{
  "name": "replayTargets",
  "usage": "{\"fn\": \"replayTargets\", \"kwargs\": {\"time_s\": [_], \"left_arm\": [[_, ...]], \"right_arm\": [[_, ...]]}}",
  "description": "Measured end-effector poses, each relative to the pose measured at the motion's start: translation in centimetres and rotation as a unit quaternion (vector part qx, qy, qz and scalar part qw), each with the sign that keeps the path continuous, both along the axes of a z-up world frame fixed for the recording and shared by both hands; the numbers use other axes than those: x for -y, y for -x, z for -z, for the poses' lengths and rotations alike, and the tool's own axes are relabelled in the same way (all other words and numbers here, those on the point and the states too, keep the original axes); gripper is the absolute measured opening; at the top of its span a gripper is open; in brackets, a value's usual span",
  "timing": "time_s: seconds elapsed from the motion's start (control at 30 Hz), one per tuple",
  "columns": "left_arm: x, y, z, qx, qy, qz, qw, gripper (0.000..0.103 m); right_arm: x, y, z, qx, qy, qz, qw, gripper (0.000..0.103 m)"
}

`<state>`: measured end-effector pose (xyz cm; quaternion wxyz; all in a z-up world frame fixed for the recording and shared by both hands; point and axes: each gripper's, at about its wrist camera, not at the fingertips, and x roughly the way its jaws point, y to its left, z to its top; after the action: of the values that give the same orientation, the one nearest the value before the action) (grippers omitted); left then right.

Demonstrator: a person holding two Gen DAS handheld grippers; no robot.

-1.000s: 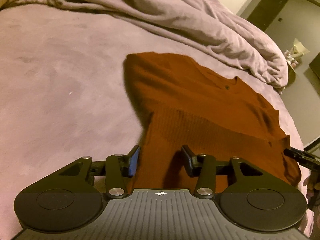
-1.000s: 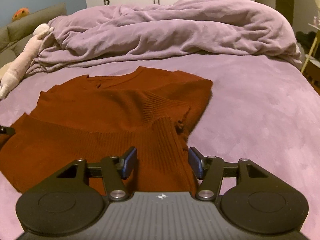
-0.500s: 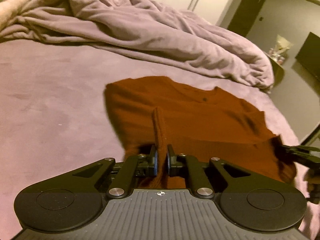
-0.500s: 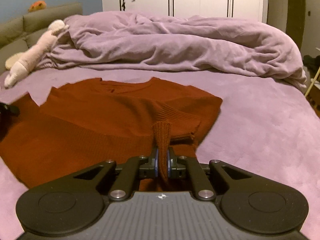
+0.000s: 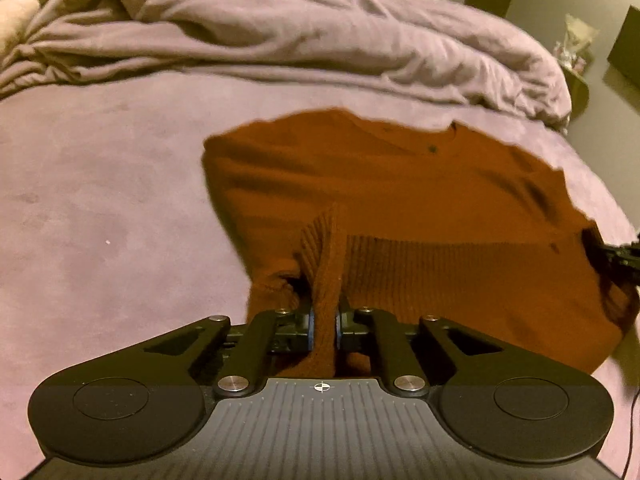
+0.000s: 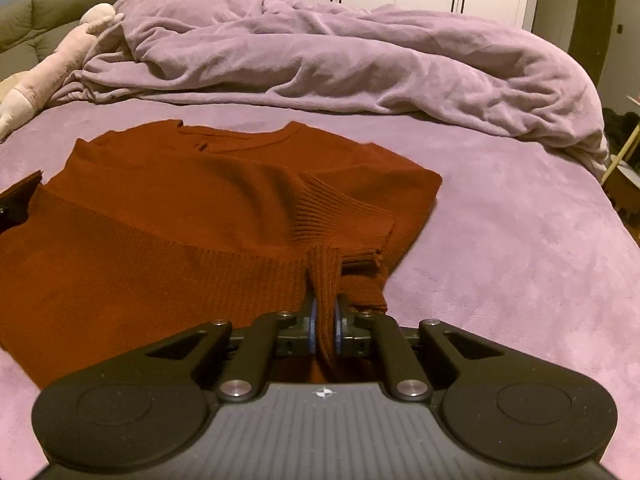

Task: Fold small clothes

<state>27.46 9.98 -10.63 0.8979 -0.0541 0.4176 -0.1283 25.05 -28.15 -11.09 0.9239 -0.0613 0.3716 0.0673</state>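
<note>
A rust-brown knit sweater (image 5: 400, 184) lies flat on a purple bed, its neckline toward the rumpled duvet. My left gripper (image 5: 325, 326) is shut on a pinched ridge of the ribbed hem near the sweater's left corner. In the right wrist view the same sweater (image 6: 180, 208) spreads to the left, and my right gripper (image 6: 325, 330) is shut on a fold of ribbed hem at its right corner, beside a folded-in cuff (image 6: 344, 216). Each gripper's tip shows at the other view's edge: the right gripper (image 5: 620, 256) and the left gripper (image 6: 12, 204).
A bunched lilac duvet (image 6: 340, 52) fills the far side of the bed (image 6: 520, 240). A pale plush toy (image 6: 60, 60) lies at the far left by a grey sofa. White wardrobe doors stand behind. Bare bed cover lies left (image 5: 100, 200) and right of the sweater.
Both grippers went from open astride the hem to shut on pinched folds of it. The left wrist view swung, so the duvet now sits higher and the sweater more central.
</note>
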Motion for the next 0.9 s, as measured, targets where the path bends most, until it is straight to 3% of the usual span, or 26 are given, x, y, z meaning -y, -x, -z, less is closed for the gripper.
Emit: {"fn": "replayTargets", "kwargs": {"time_s": [0.23, 0.33, 0.43, 0.63, 0.77, 0.9], "left_arm": [[-1.3, 2.0, -6.9, 0.075, 0.033, 0.000, 0.9967, 0.010], [-1.4, 0.6, -9.7, 0.118, 0.028, -0.014, 0.9925, 0.010], [-0.9, -2.0, -10.7, 0.139, 0.013, -0.035, 0.9896, 0.010], [0.8, -8.2, -6.9, 0.108, -0.027, -0.056, 0.9922, 0.010], [1.4, -9.9, -3.3, 0.073, -0.060, -0.052, 0.9942, 0.010], [1.2, -10.3, -1.8, 0.070, -0.077, -0.057, 0.9929, 0.010]], "right_arm": [[-0.5, 2.5, -5.3, 0.078, -0.001, -0.019, 0.997, 0.006], [-0.6, 1.2, -7.8, 0.117, 0.000, -0.008, 0.993, 0.006], [-1.2, -1.5, -8.9, 0.135, 0.008, 0.010, 0.991, 0.006], [-2.4, -7.7, -6.9, 0.115, 0.031, 0.035, 0.992, 0.006], [-3.3, -10.5, -3.3, 0.072, 0.062, 0.033, 0.995, 0.006], [-3.8, -12.3, -0.9, 0.041, 0.086, 0.033, 0.995, 0.006]]}}
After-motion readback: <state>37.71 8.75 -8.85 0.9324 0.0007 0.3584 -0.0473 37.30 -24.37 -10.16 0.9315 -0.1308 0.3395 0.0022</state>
